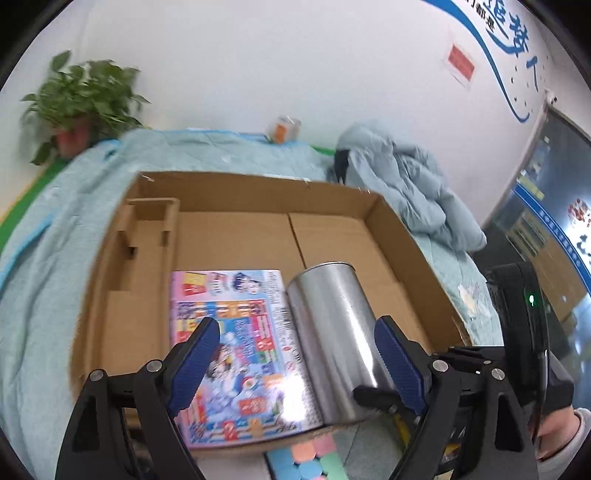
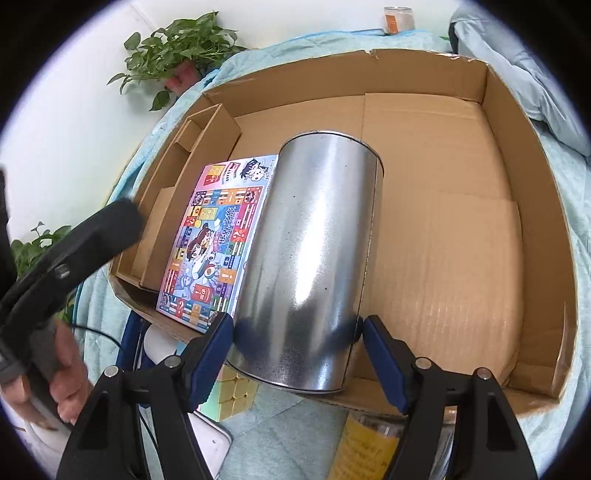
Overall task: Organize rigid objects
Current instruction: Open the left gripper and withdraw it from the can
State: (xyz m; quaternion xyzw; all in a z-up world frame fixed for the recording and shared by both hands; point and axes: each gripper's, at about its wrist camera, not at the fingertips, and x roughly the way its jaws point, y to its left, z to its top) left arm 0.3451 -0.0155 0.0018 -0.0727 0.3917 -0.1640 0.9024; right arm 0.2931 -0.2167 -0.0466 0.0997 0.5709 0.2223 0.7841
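The right claw (image 2: 297, 334) has a shiny tin can (image 2: 310, 258) between its two blue fingers (image 2: 212, 360). The left finger looks like it touches the can's side. The right finger seems to stand a tiny bit off it, so I cannot tell if the can is truly held. The can lies on its side in the big cardboard box (image 2: 532, 236), with its near end sticking out over the box's front edge.

The left claw (image 1: 295, 363) is wide open and holds nothing. It hangs over the game box (image 1: 236, 343), which lies flat in the cardboard box, right beside the can.

What could go wrong? The can is round and smooth. I think it could slip out of the fingers or roll. It might roll onto the game box, or tip off the front edge and drop onto the things below. If only one finger pushes, the can may spin away.

Below the front edge I see a yellow cube puzzle (image 2: 236, 393), a yellow jar (image 2: 373, 443) and some pink and blue round pieces (image 1: 314, 459). These sit close under the can, so they are in the way of a fall.

A cardboard divider (image 2: 199, 140) stands at the left of the box. The rest of the box floor is bare. Around it lie a blue blanket (image 1: 48, 258), a green plant (image 2: 177, 48) and a small jar (image 2: 398, 20) by the wall
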